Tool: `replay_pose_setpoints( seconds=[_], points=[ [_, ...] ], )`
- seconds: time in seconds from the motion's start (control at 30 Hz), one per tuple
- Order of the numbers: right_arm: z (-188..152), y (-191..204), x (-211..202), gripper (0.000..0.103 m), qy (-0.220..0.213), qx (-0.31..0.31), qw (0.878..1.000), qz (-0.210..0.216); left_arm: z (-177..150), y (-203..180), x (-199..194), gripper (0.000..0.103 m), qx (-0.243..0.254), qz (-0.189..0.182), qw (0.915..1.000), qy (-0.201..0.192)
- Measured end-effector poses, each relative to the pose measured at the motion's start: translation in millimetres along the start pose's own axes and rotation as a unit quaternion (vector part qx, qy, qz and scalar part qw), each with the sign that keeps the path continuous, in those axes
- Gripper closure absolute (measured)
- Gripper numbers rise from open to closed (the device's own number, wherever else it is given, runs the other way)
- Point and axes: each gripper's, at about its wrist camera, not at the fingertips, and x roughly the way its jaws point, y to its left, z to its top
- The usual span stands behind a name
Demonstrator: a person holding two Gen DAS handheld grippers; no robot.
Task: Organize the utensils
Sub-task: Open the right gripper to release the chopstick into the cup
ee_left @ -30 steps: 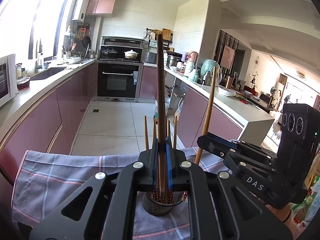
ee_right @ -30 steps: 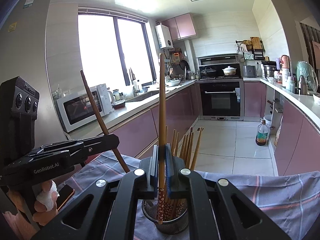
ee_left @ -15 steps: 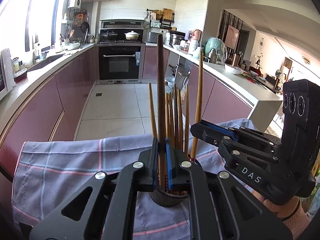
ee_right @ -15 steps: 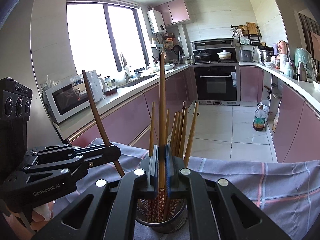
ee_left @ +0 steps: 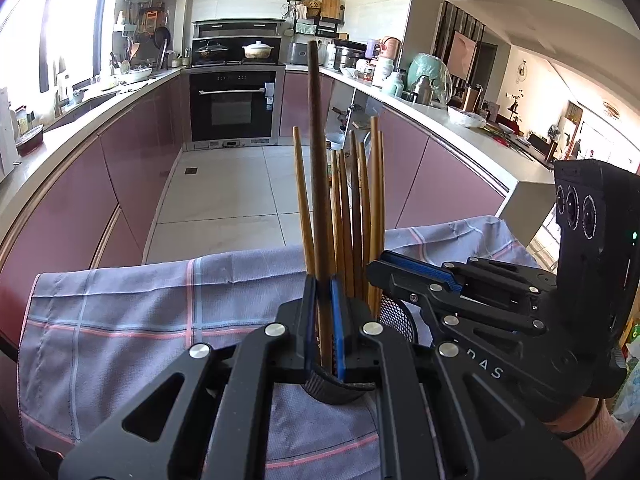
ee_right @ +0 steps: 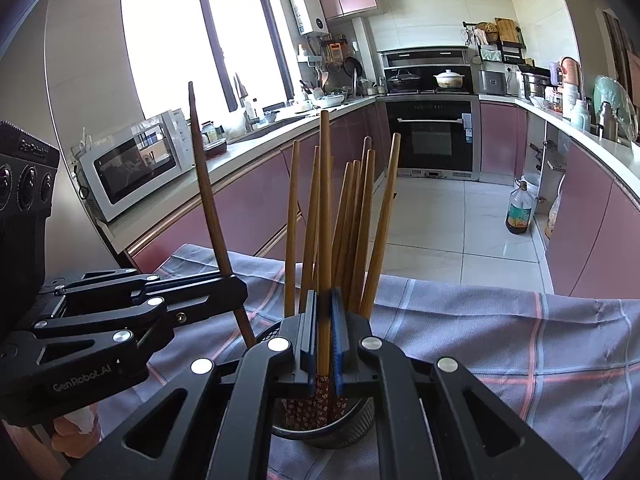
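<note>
A black mesh utensil cup [ee_left: 394, 316] [ee_right: 340, 424] stands on a plaid cloth [ee_left: 140, 312] [ee_right: 500, 336] and holds several wooden chopsticks [ee_left: 356, 216] [ee_right: 356, 220]. My left gripper [ee_left: 323, 320] is shut on a dark brown chopstick [ee_left: 316, 152], held upright with its lower end in the cup; it also shows at the left of the right wrist view [ee_right: 208, 200]. My right gripper [ee_right: 325, 332] is shut on a light wooden chopstick [ee_right: 325, 208], upright, its patterned lower end inside the cup. The right gripper also shows in the left wrist view [ee_left: 416, 276].
The cloth covers a counter end facing a kitchen aisle. A microwave [ee_right: 136, 160] stands on the left counter, an oven [ee_left: 232, 108] at the far end, and appliances and jars [ee_left: 384, 68] line the right counter. A bottle [ee_right: 520, 208] stands on the floor.
Both grippers have moved down toward the cup with their chopsticks, whose lower ends now sit deeper among the others. Both stay shut.
</note>
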Motion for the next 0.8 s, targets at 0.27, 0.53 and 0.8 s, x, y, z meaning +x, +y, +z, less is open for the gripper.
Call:
replay_pose_setpoints(
  seconds=[0.27, 0.53, 0.8],
  points=[
    [-4, -5, 3, 0.095, 0.006, 0.010, 1.000, 0.000, -5, 6, 15, 0.095, -0.006, -0.001, 0.9999, 0.011],
    [-9, -8, -1, 0.093, 0.004, 0.015, 1.000, 0.006, -18, 11, 18, 0.093, -0.006, -0.007, 0.9999, 0.011],
    [-16, -9, -16, 0.075, -0.014, 0.014, 1.000, 0.006, -36, 11, 1, 0.063, -0.007, 0.003, 0.9998, -0.020]
  ],
)
